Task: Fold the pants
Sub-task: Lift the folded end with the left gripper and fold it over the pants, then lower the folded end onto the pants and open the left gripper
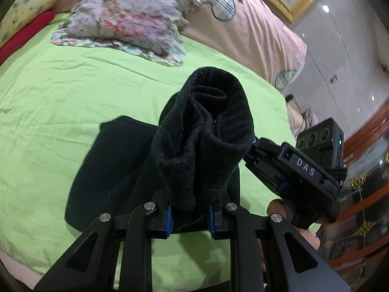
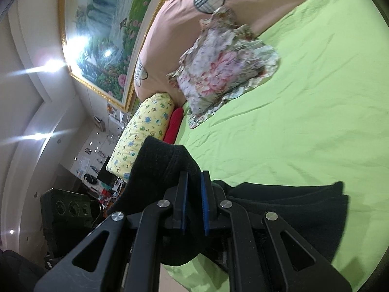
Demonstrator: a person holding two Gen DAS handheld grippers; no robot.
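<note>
Left hand-held gripper (image 1: 190, 215) pinching bunched black pants (image 1: 201, 131), raised above green bed sheet (image 1: 48, 102). Right hand-held gripper (image 2: 193, 202) clamped on pants edge, w/ rest on sheet.

left gripper (image 1: 190, 215) clamped on bunched black fleece pants (image 1: 201, 133) | pants trail onto lime-green bedsheet (image 1: 60, 92) | right gripper (image 1: 252, 149) grips pants' right edge

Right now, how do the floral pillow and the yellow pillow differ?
The floral pillow has a ruffled edge and pink-rose print; the yellow pillow is plain-edged with small blue and green motifs. The floral pillow lies on the green sheet; the yellow one sits at the bed's edge beside a red cushion.
</note>
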